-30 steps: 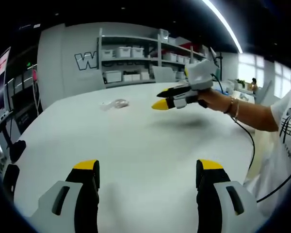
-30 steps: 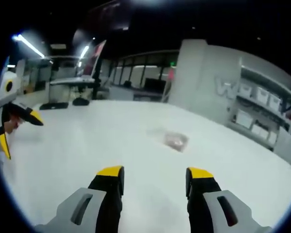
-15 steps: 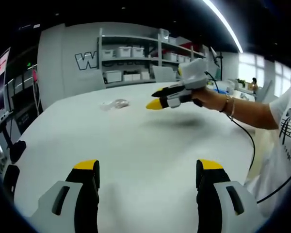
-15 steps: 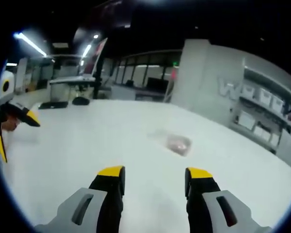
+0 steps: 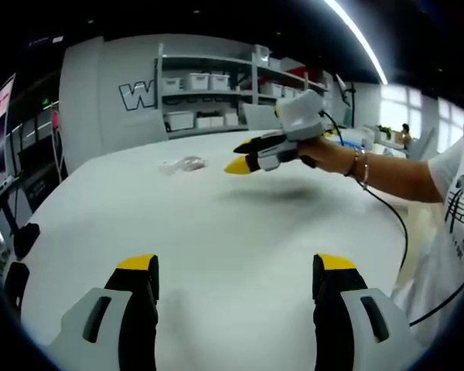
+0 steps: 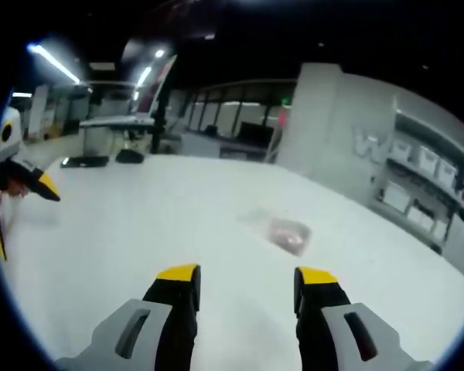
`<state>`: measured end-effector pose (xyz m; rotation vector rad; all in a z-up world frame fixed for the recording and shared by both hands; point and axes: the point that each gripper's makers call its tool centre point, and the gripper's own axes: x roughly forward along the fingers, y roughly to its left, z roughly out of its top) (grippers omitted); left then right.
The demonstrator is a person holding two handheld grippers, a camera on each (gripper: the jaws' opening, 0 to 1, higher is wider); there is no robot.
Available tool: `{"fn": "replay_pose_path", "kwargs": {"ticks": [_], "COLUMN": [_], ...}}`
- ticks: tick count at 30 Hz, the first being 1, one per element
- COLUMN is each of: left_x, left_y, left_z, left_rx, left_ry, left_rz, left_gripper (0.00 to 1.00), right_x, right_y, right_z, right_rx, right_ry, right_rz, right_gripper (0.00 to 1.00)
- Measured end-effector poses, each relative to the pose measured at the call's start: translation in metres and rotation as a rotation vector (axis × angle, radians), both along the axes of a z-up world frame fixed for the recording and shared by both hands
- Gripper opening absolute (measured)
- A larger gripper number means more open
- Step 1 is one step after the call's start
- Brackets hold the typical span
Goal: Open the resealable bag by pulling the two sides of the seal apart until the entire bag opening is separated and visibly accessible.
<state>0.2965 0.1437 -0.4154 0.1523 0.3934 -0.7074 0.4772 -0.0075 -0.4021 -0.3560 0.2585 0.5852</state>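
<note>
In the left gripper view the left gripper (image 5: 236, 270) hangs with jaws wide and empty at 6 o'clock over the white table (image 5: 216, 232), while the right gripper (image 5: 251, 158), its yellow tips nearly together, has edged from 2 o'clock toward the resealable bag (image 5: 183, 165) lying at 11 o'clock, so the reach is under way and the seal untouched; shelves (image 5: 216, 93) with bins line the far wall. In the right gripper view the right gripper (image 6: 242, 274) shows narrowly parted, empty jaws at 6 o'clock, the bag (image 6: 282, 232) now sits nearer at 1 o'clock, and the left gripper (image 6: 15, 201) peeks in at 9 o'clock before a dim office.
</note>
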Motion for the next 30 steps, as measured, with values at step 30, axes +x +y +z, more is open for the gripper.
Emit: {"fn": "replay_pose_path", "kwargs": {"ticks": [30], "left_x": [0.004], "left_y": [0.002], "left_z": [0.001], "left_rx": [0.0], "left_ry": [-0.001], "left_rz": [0.005], "left_gripper": [0.81], "right_x": [0.019], "right_y": [0.013], "right_z": [-0.004], "right_rx": [-0.038], "right_ry": [0.0], "right_rz": [0.026], "right_gripper": [0.46]}}
